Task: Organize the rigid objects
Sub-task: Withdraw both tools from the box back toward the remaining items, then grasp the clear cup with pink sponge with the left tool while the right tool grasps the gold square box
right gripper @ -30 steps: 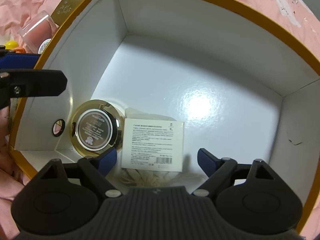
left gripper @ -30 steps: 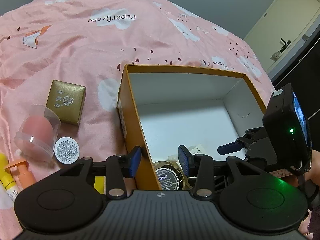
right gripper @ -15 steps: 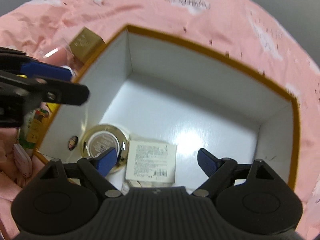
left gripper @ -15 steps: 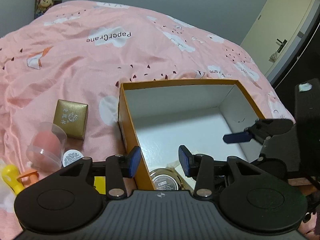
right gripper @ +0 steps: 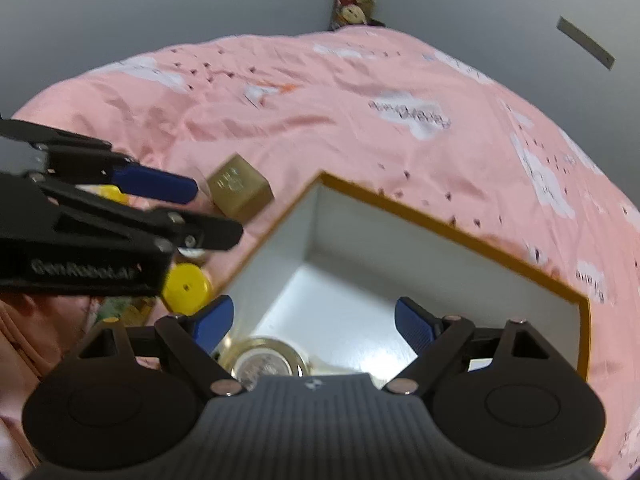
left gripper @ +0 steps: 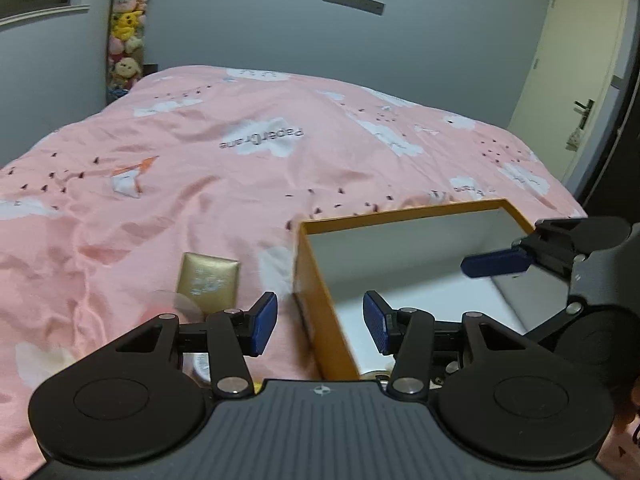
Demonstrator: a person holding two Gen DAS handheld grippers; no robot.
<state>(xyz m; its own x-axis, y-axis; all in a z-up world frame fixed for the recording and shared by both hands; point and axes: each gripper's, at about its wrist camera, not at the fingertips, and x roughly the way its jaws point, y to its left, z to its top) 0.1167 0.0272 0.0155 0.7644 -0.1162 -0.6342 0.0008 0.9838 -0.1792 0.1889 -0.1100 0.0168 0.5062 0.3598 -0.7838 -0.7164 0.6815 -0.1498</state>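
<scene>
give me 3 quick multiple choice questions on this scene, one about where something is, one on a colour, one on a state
1. Where is the gold box?
A. inside the orange box
B. on the pink bedspread beside the orange box
C. held in a gripper

2. What colour is the orange box's inside?
A. white
B. black
C. pink

3. What is between the right gripper's pads?
A. the gold box
B. a yellow cap
C. nothing, they stand apart

Answers: 1 B, it lies on the bedspread outside the box wall. 2 A, walls and floor are white. 3 C, the blue pads are spread with only air between.
</scene>
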